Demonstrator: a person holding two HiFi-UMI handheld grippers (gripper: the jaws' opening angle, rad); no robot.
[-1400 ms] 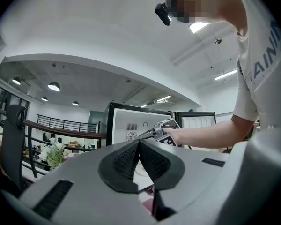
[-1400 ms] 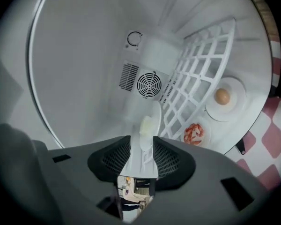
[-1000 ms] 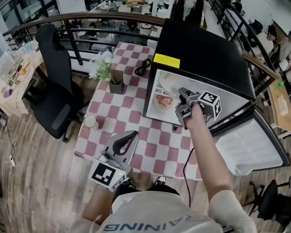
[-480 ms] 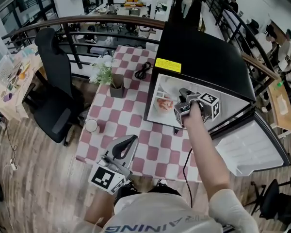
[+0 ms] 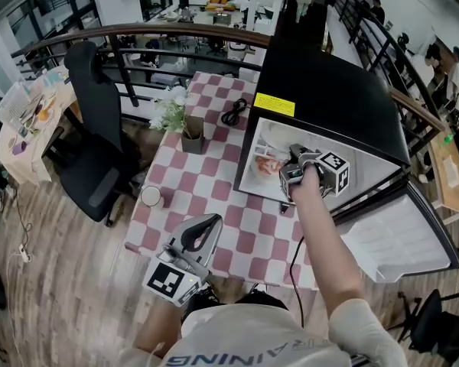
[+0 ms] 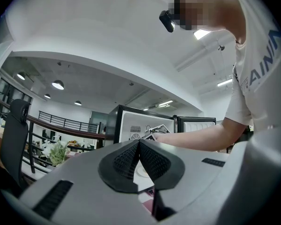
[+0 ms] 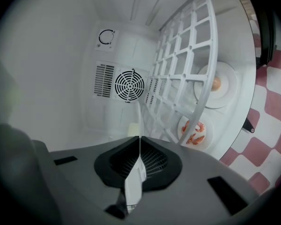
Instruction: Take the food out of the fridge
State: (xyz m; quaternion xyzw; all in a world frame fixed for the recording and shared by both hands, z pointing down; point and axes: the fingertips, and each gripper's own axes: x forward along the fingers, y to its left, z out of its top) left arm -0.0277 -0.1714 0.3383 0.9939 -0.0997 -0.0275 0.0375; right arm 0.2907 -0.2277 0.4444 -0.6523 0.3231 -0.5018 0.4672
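The fridge [image 5: 329,75] is lying open on the tabletop [image 5: 206,182], holding a shrimp plate [image 7: 195,128] and an egg-like plate [image 7: 215,84]. Inside, the right tool [image 7: 139,138], wide earlier, has just been closing and is pinching a thin white edge [image 7: 133,189]. The left tool [image 6: 139,144] is resting closed and empty.

A black office chair [image 5: 98,140] stands beside the checkered table [image 5: 214,205] on wood floor [image 5: 53,281].

Fridge [image 5: 329,75] cavity split by wire shelf [image 7: 187,60]: shrimp plate [image 7: 195,128] sits beyond its bars, near bay open to the back wall. Right gripper [image 7: 139,146] fills the mouth (jaws just closed on a thin white edge [image 7: 133,187]). Open door [image 5: 398,239] walls the right; checked table [image 5: 214,182] in front bare.
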